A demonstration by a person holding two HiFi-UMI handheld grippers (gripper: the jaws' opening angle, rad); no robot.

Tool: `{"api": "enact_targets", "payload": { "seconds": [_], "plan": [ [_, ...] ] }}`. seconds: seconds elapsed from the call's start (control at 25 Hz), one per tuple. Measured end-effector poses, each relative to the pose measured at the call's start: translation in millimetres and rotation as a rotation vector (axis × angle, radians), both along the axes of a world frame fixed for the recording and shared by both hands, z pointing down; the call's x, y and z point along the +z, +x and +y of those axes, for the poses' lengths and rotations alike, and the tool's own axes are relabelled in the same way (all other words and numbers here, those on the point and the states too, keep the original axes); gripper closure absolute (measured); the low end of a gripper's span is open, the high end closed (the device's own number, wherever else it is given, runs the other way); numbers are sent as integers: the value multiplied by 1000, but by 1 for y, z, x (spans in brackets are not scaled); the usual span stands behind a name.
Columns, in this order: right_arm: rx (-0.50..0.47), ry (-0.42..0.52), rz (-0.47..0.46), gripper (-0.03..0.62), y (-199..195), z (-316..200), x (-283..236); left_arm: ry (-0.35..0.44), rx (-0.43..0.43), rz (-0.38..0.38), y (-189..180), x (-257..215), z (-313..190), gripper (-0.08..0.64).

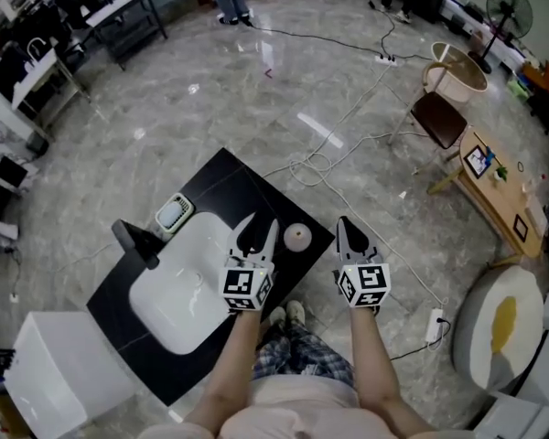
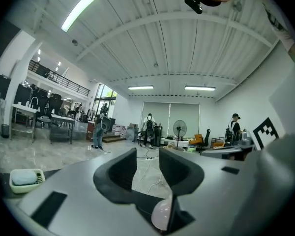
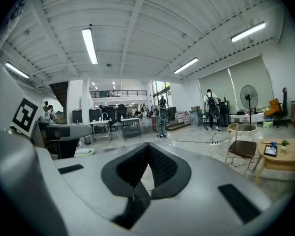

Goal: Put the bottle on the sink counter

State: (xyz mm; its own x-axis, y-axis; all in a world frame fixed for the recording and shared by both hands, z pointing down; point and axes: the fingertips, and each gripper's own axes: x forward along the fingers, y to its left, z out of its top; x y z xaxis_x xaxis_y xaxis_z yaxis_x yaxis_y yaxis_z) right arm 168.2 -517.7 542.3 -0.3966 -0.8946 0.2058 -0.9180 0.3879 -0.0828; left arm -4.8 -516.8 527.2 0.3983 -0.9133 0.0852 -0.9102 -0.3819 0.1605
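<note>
A small pale round bottle [image 1: 297,236] stands upright on the black sink counter [image 1: 229,186], near its right corner. My left gripper [image 1: 259,227] hovers over the counter just left of the bottle, jaws apart with nothing between them. In the left gripper view the gripper [image 2: 147,157] shows a clear gap, and a pale pink rounded shape [image 2: 162,215] peeks out low behind the jaws. My right gripper [image 1: 346,225] hangs to the right of the bottle, past the counter's edge, with its jaws [image 3: 148,149] closed tip to tip and empty.
A white basin [image 1: 188,291] is set in the counter, with a dark faucet [image 1: 135,243] and a soap dish [image 1: 174,214] behind it. A white box [image 1: 64,373] stands at the lower left. Cables [image 1: 320,163], a chair [image 1: 439,117] and a wooden table [image 1: 499,190] lie to the right.
</note>
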Motion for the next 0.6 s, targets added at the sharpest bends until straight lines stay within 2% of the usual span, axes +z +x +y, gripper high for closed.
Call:
{"api": "enact_targets", "payload": {
  "seconds": [0.28,0.6],
  "plan": [
    [4,82,9,577,6,22,-64,59,-44,11,-29,-57,30,494],
    [11,156,20,577,4,49,-106,120,-118,23,-77,-98,63,528]
  ]
}}
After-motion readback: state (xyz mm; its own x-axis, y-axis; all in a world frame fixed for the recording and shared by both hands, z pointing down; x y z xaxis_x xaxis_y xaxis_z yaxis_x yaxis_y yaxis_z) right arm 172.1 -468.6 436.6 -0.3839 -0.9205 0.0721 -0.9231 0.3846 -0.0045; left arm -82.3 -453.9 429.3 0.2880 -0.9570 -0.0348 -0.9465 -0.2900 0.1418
